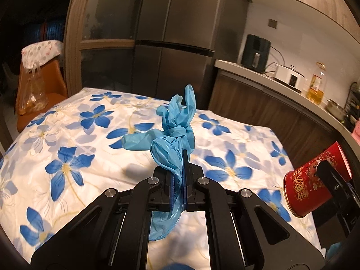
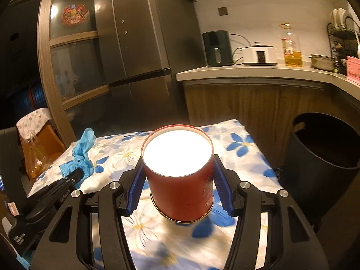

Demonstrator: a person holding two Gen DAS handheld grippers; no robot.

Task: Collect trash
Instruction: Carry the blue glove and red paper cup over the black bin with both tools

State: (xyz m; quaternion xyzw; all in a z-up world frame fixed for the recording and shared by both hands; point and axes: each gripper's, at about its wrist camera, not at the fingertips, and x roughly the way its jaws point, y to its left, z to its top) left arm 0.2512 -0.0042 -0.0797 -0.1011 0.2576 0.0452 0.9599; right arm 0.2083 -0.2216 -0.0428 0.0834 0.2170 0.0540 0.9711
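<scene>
Seen first from the left wrist, the left tongs (image 1: pixel 178 173) are clamped on a knotted bundle of thin blue plastic gloves (image 1: pixel 173 128), whose cuff runs between the blue pads while the fingers of the gloves stand up above a tabletop covered by a white cloth printed with blue flowers (image 1: pixel 74 148); the bundle appears lifted clear of the cloth, its shadow lying apart from it. At the right edge of this view the red cylindrical paper cup with gold Chinese characters (image 1: pixel 312 180) lies tilted in the right tongs (image 1: pixel 326 175); the characters are legible as print but too distorted to read with confidence. From the right wrist, the right tongs (image 2: pixel 177 180) grip that red cup (image 2: pixel 180 180) by its sides, its white interior facing the camera and overexposed, so its contents cannot be told. The left tongs (image 2: pixel 77 175) and blue gloves (image 2: pixel 81 155) appear at the left, and small white lettering on the left handle is too fine to read. A dark round plastic bin (image 2: pixel 326 153) stands on the floor just beside the tabletop's right edge. Judged from this, both pieces of trash are in hand and the carrying step is under way; the next move calls for bringing each over the bin's mouth before releasing.
</scene>
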